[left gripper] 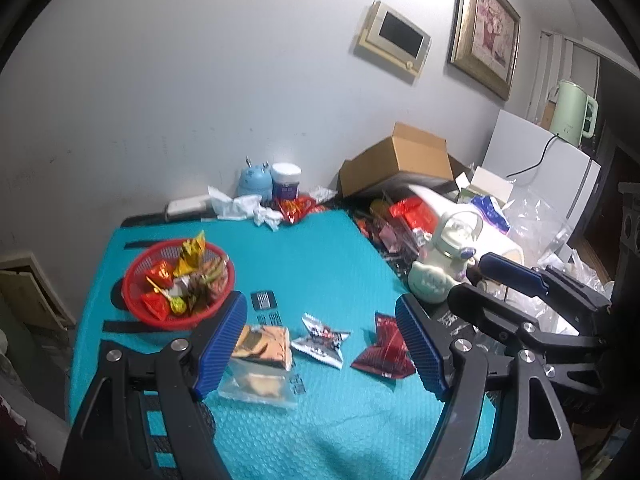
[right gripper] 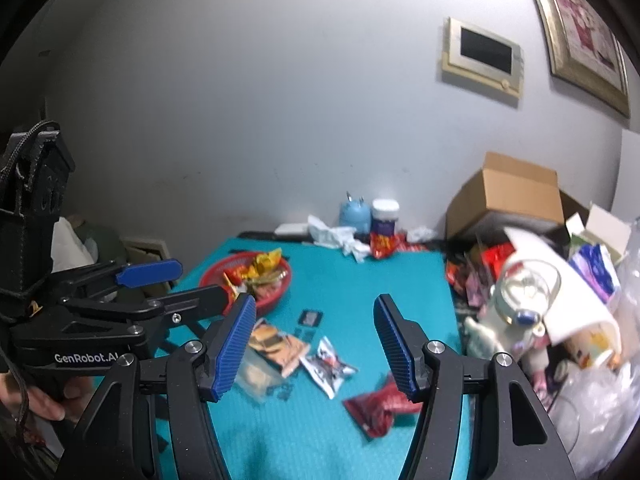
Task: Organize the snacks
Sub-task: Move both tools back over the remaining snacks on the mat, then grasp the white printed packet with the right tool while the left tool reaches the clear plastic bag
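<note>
In the left wrist view the spread, empty left gripper (left gripper: 320, 344) frames three loose snack packets (left gripper: 320, 340) on the bench just ahead; in the right wrist view the equally spread, empty right gripper (right gripper: 316, 344) sits nearest the dark red packet (right gripper: 376, 404), with the red basket (right gripper: 276, 300) ahead-left.

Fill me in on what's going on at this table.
A person is sorting snacks with a hand-held gripper in each hand. Both the left gripper and the right gripper are open and hold nothing, hovering above the teal mat. Three packets lie loose on it: an orange and clear one, a white one and a dark red one. The red basket at the left already holds several snacks.
</note>
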Demonstrator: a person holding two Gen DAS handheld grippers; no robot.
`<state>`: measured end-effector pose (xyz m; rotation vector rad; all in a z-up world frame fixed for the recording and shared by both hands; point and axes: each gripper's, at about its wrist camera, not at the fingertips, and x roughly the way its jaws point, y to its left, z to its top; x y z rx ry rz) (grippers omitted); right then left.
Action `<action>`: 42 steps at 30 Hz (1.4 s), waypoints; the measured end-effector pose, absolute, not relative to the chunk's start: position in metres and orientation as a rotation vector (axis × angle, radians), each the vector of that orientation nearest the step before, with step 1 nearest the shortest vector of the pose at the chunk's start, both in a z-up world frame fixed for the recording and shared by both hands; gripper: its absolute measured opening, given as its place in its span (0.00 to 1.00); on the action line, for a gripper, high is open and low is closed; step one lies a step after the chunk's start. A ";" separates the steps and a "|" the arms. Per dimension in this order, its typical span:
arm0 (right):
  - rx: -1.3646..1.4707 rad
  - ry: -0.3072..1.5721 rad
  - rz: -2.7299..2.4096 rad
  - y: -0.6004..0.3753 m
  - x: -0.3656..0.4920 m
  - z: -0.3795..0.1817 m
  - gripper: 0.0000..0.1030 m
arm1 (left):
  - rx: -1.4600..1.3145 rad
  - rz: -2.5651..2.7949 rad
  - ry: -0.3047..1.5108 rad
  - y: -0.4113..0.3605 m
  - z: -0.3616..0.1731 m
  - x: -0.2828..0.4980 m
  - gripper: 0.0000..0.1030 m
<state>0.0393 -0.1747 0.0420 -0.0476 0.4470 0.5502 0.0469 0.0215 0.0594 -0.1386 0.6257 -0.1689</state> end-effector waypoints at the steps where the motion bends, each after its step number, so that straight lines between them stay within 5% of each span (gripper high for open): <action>1: -0.044 0.460 0.552 -0.175 0.040 0.037 0.60 | -0.143 -0.173 0.633 0.021 0.056 0.047 0.74; 42: -0.095 0.816 0.570 -0.140 0.126 -0.096 0.61 | -0.199 -0.097 1.001 0.057 -0.094 0.115 0.74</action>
